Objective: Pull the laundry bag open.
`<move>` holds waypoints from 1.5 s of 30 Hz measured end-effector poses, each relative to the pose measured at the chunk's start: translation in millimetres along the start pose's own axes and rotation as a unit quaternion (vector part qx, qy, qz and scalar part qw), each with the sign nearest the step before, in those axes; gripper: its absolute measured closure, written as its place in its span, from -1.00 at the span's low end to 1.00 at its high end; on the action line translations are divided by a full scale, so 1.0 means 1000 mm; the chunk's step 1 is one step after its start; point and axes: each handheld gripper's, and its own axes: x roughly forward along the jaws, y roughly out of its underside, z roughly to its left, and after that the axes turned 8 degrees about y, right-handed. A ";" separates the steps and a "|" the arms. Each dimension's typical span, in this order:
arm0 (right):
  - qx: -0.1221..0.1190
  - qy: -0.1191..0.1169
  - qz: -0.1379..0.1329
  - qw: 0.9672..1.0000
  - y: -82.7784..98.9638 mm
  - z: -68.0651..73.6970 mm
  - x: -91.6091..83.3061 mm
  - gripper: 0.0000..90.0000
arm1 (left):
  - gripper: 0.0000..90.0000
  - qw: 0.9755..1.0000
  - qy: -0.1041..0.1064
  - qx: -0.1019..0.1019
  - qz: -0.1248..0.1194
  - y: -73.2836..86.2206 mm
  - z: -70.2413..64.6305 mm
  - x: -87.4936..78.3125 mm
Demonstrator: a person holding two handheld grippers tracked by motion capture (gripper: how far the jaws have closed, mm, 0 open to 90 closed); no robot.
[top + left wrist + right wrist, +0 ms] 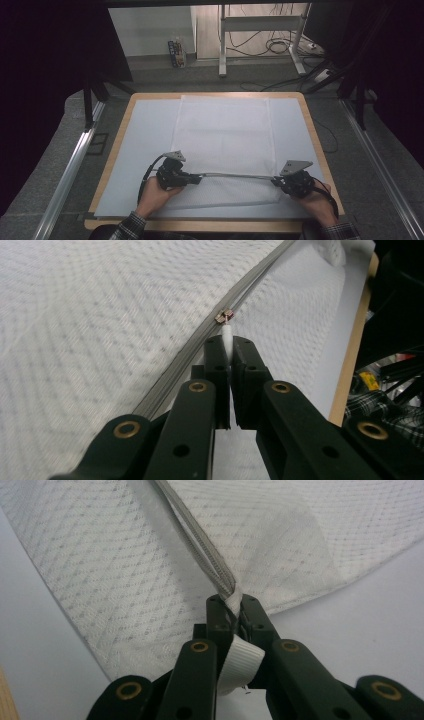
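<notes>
**Both tongs clamped on the zip line of a white mesh bag**

Near the front edge of the surface lies a white mesh fabric bag [225, 140], flat and rectangular, its far end reaching toward the back of the pale blue mat [145, 130]. A grey zipper [235, 175] runs across the bag's near part, stretched taut between the two hands. At the zipper's left end, the small metal slider [224, 316] carries a white pull tab [227, 337], and the left tongs [230, 352] are shut tight on that tab, the jaws almost meeting. At the opposite end, the right tongs [232, 605] are closed on the white ribbed end tape [240, 662] of the zipper, which hangs down between the jaws. Under the mat, the light wooden surface [312, 130] shows as a rim. Plaid sleeves [131, 227] enter from the bottom of the high view.
</notes>
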 end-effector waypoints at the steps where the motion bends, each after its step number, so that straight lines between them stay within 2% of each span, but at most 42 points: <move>1: 0.003 -0.001 0.000 1.000 0.000 0.000 0.000 0.88 | 0.94 1.000 -0.001 -0.001 0.001 0.001 0.000 -0.001; 17: 0.000 0.000 0.002 1.000 0.000 0.000 0.000 0.88 | 0.94 1.000 -0.013 -0.012 -0.012 0.013 0.000 -0.018; 19: -0.001 0.001 0.003 1.000 0.000 0.000 0.000 0.88 | 0.94 1.000 -0.020 -0.012 -0.011 0.014 0.001 -0.020; 34: 0.004 0.002 0.001 1.000 0.001 -0.002 -0.001 0.88 | 0.94 0.998 -0.035 -0.039 -0.029 0.030 0.007 -0.040; 39: 0.004 0.001 0.004 1.000 0.001 -0.001 0.000 0.88 | 0.94 0.998 -0.040 -0.041 -0.024 0.034 0.007 -0.042; 45: 0.008 0.001 0.005 1.000 0.001 -0.002 -0.001 0.88 | 0.94 0.997 -0.047 -0.049 -0.029 0.040 0.009 -0.049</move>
